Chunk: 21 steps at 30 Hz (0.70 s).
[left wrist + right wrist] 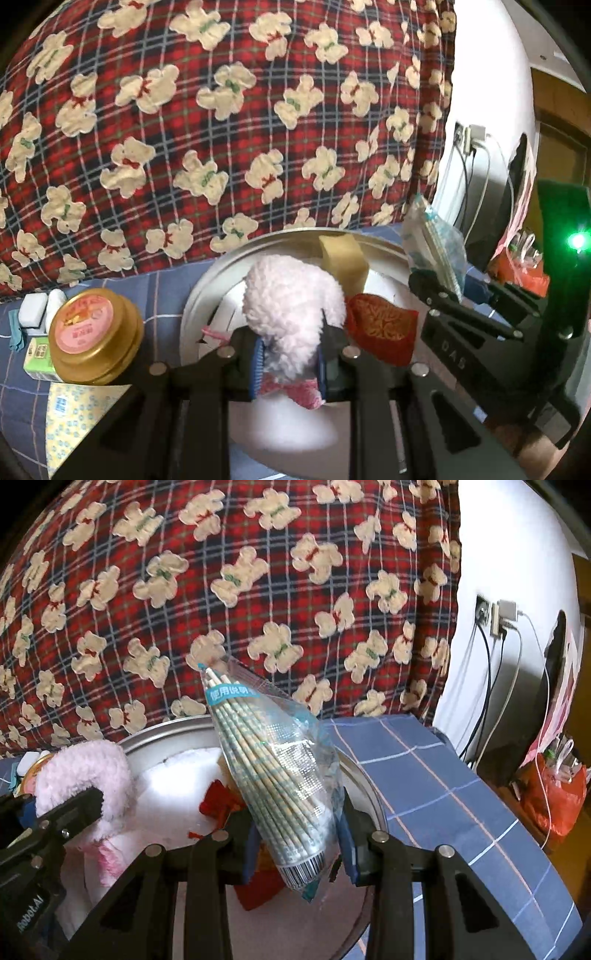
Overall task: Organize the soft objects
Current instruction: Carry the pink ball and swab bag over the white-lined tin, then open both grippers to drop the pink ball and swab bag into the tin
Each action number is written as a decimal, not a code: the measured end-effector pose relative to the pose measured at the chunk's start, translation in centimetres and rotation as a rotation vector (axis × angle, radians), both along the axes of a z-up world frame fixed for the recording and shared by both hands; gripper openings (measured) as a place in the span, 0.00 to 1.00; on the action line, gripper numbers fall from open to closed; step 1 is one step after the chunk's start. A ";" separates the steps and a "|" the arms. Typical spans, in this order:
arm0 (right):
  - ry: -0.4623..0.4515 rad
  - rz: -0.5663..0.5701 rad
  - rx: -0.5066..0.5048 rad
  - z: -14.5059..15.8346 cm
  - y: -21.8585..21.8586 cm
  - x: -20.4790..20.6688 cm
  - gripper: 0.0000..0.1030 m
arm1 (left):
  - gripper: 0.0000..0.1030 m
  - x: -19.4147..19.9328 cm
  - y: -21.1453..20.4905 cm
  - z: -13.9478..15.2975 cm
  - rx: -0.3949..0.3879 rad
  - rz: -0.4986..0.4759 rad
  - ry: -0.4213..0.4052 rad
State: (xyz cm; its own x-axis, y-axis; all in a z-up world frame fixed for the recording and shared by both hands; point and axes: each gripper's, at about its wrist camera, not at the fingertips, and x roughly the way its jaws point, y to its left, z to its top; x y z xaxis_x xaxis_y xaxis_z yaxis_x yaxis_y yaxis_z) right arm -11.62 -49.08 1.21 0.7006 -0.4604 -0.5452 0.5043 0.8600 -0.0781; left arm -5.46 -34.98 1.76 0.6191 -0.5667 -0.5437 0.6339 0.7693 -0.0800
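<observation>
My left gripper (290, 360) is shut on a fluffy pink plush toy (291, 295) and holds it over a round metal tray (201, 291). In the tray lie a yellow sponge (343, 258) and a red patterned pouch (382, 332). My right gripper (297, 843) is shut on a clear plastic bag of cotton swabs (273, 771), held upright above the same tray (360, 779). The right gripper (439, 290) with its bag (436, 243) also shows at the right in the left wrist view. The plush (88, 775) and the left gripper (79, 808) show at the left in the right wrist view.
A gold tin with a pink lid (92, 332), a green carton (38, 356), white erasers (35, 308) and a floral tissue pack (74, 410) sit left of the tray on blue checked bedding (443, 786). A red plaid bear-print quilt (221, 122) rises behind. Wall socket with cables (495, 620) at right.
</observation>
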 end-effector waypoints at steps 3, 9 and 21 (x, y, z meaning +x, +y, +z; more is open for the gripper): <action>0.015 0.003 0.017 -0.4 -0.5 0.2 0.38 | 0.20 0.2 -0.6 -0.5 0.029 0.013 0.008; 0.045 0.020 0.046 -1.1 -0.7 0.7 0.38 | 0.20 0.4 -1.1 -0.9 0.069 0.041 -0.005; 0.055 0.051 0.081 -1.7 -0.8 0.9 0.38 | 0.20 0.4 -1.4 -1.0 0.110 0.071 -0.031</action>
